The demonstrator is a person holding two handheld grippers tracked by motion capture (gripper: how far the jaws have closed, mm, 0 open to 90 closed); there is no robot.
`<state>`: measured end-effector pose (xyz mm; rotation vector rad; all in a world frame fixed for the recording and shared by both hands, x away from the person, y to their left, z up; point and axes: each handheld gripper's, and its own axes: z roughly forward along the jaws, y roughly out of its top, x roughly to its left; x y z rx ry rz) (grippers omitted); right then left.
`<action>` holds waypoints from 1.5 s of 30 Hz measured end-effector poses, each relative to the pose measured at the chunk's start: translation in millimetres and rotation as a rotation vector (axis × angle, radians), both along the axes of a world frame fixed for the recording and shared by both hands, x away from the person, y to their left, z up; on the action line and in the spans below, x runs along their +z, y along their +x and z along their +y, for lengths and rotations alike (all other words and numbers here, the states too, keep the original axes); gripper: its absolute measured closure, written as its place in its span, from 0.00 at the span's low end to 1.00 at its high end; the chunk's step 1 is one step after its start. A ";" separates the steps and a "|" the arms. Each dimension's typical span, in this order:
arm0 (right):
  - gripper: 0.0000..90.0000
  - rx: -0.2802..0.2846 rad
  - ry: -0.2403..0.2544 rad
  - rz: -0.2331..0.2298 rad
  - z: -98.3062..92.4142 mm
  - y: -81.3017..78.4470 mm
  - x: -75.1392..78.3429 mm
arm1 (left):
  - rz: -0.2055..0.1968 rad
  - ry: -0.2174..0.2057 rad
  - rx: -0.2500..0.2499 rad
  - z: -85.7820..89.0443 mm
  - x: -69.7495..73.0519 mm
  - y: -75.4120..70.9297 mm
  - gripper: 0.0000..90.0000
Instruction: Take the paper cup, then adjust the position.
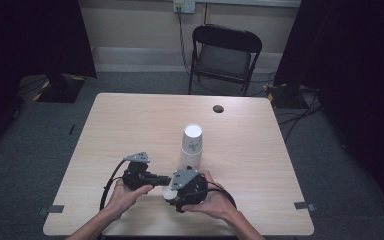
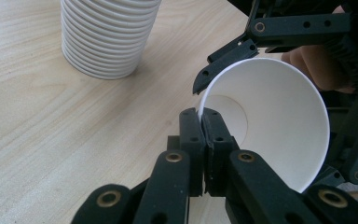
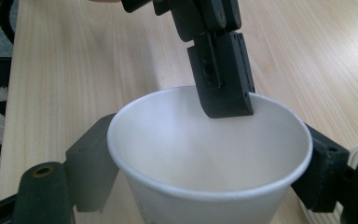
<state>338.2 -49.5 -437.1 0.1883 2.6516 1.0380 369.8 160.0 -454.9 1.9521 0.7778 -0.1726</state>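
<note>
Single paper cup [image 2: 270,126] is held off the table [image 1: 130,125], just in front of the cup stack [image 1: 192,145], on the person's side of it.

Left gripper [image 1: 155,178]: jaws closed together on the cup's rim, one pad inside the wall, one outside. Left gripper view shows the rim pinched thin between the two pads. In the right gripper view, that same pinch comes in from above at the far side of the rim.

Right gripper [image 3: 205,154]: jaws spread wide around the cup body, one on each side of the wall below the rim. Looks like contact on both sides, so it's clamped on the cup.

Stack is upside down, standing upright on the table, apart from both grippers. A folding chair [image 1: 225,55] sits beyond the table's far edge, well behind the stack.
</note>
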 end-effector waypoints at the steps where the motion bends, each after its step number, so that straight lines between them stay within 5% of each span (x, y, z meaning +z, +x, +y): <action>1: 0.24 0.000 -0.003 -0.002 0.2 -0.4 -0.1 | 0.000 0.003 -0.002 0.2 -0.2 0.3 0.99; 8: 0.24 0.012 -0.029 -0.033 0.7 -2.9 -2.4 | 0.008 0.000 -0.001 -0.1 -0.6 0.7 0.99; 20: 0.29 -0.003 0.030 -0.017 -3.5 -0.4 2.1 | -0.056 -0.019 0.008 4.1 4.1 -0.7 0.94; 25: 0.29 -0.024 0.049 -0.003 -6.8 3.8 2.5 | -0.107 -0.023 0.015 6.1 8.0 -0.6 0.83; 29: 0.29 -0.075 0.077 0.020 -14.1 8.0 2.4 | -0.143 -0.023 0.053 7.5 9.5 -1.0 0.65; 33: 0.29 -0.128 0.111 0.032 -25.7 9.9 0.7 | -0.159 -0.035 0.060 8.9 11.4 -0.9 0.57; 45: 0.29 -0.298 0.178 0.053 -65.3 10.2 -1.5 | -0.225 0.009 0.100 15.9 14.0 -5.9 0.50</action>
